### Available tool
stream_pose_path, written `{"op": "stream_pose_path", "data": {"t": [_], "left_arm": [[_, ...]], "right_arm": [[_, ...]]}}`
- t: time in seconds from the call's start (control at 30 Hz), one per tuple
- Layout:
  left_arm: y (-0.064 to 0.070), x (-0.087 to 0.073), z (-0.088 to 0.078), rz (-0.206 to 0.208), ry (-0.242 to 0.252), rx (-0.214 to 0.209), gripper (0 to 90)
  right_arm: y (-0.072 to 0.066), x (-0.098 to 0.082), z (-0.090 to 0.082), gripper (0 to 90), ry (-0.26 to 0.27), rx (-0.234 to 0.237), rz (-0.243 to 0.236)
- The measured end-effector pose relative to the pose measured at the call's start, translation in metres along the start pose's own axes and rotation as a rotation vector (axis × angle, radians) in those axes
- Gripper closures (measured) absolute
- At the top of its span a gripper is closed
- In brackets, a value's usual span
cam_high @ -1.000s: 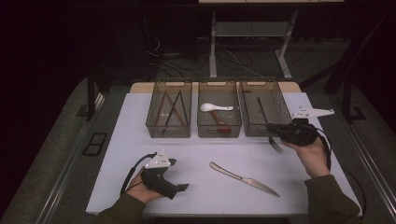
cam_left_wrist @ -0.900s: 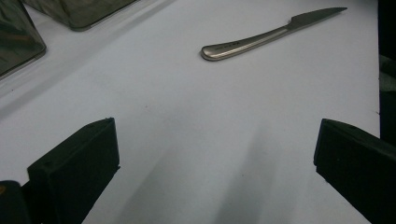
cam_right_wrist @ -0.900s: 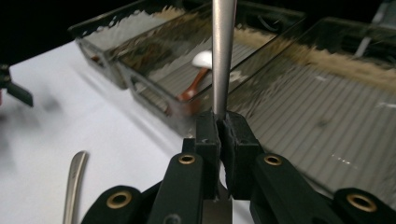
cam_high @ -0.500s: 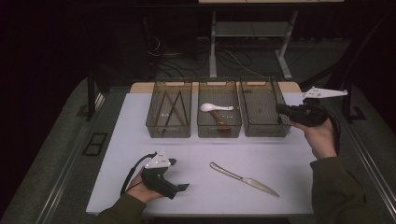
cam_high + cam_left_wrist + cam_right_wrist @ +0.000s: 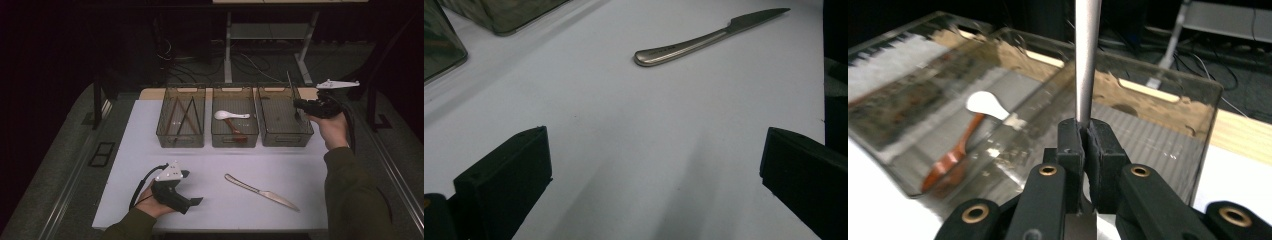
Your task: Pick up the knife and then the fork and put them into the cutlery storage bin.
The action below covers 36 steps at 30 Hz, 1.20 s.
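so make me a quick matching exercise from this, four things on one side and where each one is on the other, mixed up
Things:
1. knife
2. white spoon
3. fork
4. chopsticks

Places:
a. left bin
b. clamped in the right tool, above the right bin
c. flat on the white table
d. middle bin

Pairs: 1-c, 2-d, 3-b, 4-a

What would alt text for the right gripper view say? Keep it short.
The right tool is shut on a metal fork, whose handle rises straight up between the black jaws. Behind it stand clear bins on the white table; one holds a white spoon and a reddish-brown spoon.
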<state>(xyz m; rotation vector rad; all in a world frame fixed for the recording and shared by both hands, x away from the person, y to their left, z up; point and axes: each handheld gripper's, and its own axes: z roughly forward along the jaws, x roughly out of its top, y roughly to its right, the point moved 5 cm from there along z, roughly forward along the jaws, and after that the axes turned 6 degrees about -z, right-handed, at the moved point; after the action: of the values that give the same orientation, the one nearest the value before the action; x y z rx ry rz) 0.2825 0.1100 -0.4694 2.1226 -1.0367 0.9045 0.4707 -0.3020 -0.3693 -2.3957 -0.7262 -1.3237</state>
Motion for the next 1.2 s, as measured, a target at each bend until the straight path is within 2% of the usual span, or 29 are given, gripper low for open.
{"op": "stream_pose_path", "data": {"t": [0.17, 0.37, 0.83, 0.87, 0.93, 1.2], "left_arm": [[0.001, 0.0, 0.001, -0.006, 0.006, -0.003, 0.0], [0.001, 0.0, 0.001, -0.011, 0.01, -0.006, 0.0], [0.002, 0.0, 0.002, -0.008, 0.008, -0.005, 0.0], [0.002, 0.0, 0.002, -0.008, 0.008, -0.005, 0.0], [0.002, 0.0, 0.002, -0.007, 0.007, -0.006, 0.0], [0.002, 0.001, 0.001, -0.007, 0.009, -0.004, 0.0]], "right_arm": [[0.01, -0.014, 0.02, 85.2, -0.063, -0.031, 0.012], [0.01, -0.026, 0.035, 85.1, -0.107, -0.026, 0.015], [0.008, -0.05, 0.044, 83.4, -0.234, -0.049, -0.033], [0.008, -0.05, 0.045, 79.1, -0.238, -0.049, -0.039], [0.007, -0.047, 0.044, 72.5, -0.212, -0.05, -0.024], [0.004, -0.039, 0.034, 61.3, -0.157, -0.007, 0.011]]}}
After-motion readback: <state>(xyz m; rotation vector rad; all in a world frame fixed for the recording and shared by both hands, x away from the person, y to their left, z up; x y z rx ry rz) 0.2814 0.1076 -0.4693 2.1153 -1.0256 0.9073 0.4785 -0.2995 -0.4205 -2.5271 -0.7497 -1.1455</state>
